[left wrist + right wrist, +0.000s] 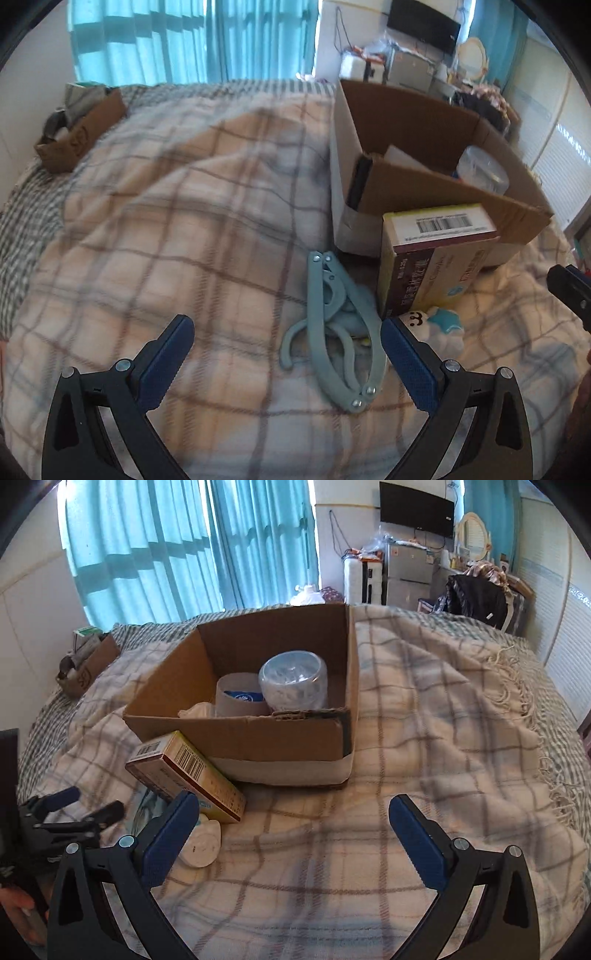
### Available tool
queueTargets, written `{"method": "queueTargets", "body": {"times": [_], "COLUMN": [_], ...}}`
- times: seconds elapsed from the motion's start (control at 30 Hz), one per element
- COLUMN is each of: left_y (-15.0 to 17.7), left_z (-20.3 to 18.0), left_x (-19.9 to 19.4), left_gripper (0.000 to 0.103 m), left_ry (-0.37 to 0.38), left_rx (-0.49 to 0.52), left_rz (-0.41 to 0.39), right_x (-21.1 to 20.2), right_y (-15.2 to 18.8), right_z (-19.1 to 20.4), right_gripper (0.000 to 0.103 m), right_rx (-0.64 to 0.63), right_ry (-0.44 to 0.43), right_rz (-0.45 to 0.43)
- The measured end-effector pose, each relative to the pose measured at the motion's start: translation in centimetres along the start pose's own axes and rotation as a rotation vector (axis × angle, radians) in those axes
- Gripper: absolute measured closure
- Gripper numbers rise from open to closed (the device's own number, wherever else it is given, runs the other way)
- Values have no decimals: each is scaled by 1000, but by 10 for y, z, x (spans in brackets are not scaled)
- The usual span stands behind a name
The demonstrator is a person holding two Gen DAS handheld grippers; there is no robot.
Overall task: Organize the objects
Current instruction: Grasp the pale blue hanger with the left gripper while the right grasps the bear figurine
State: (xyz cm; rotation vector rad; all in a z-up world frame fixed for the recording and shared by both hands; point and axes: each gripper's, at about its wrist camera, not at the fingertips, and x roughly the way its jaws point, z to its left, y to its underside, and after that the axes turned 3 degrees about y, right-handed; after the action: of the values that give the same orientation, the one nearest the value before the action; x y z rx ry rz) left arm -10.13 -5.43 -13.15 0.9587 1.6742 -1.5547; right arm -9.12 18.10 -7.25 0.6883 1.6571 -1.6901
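A folded grey-blue hanger point(332, 332) lies on the plaid blanket, between my left gripper's point(286, 338) open fingers and a little ahead. A yellow-brown carton point(432, 258) point(184, 775) leans against an open cardboard box point(424, 181) point(258, 734). The box holds a clear plastic jar point(293, 681), a tape roll point(238, 699) and white paper. A white plush toy point(201, 843) point(439, 328) lies under the carton. My right gripper point(293, 818) is open and empty over bare blanket before the box.
A small brown box point(79, 133) point(88, 668) with items sits at the bed's far left edge. Blue curtains, a fridge and a TV stand beyond the bed. The left gripper point(88, 808) shows at the right wrist view's left edge.
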Motion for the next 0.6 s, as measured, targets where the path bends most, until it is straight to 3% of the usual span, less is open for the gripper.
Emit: {"method": "queueTargets", "body": {"times": [0.13,0.23,0.4,0.47,0.53,0.6], "left_y": [-4,4,14,17,21,24], "left_z": [-2,-7,-23,-24,-28,-30], "left_x": [33,40,55,53,49,45], "left_gripper": [0,1,4,9,23,30], "left_ry": [21,64,28,37,54,49], "left_rx": [-13,13,95,111,147,166], "left_rz": [80,93,133,136,142,143], "right_x": [19,27,44,47,48,48], "right_y": [-2,-2,-2,-1,-1,0], "right_z": [-4,-2,6,9,12,14], "right_gripper": [0,0,0,0,0,0], "right_rx": [13,16,-15,-30,-39,-45], "right_ry": [-16,-19,-3,6,16,22], "right_rz": [55,77,126,136,138,141]}}
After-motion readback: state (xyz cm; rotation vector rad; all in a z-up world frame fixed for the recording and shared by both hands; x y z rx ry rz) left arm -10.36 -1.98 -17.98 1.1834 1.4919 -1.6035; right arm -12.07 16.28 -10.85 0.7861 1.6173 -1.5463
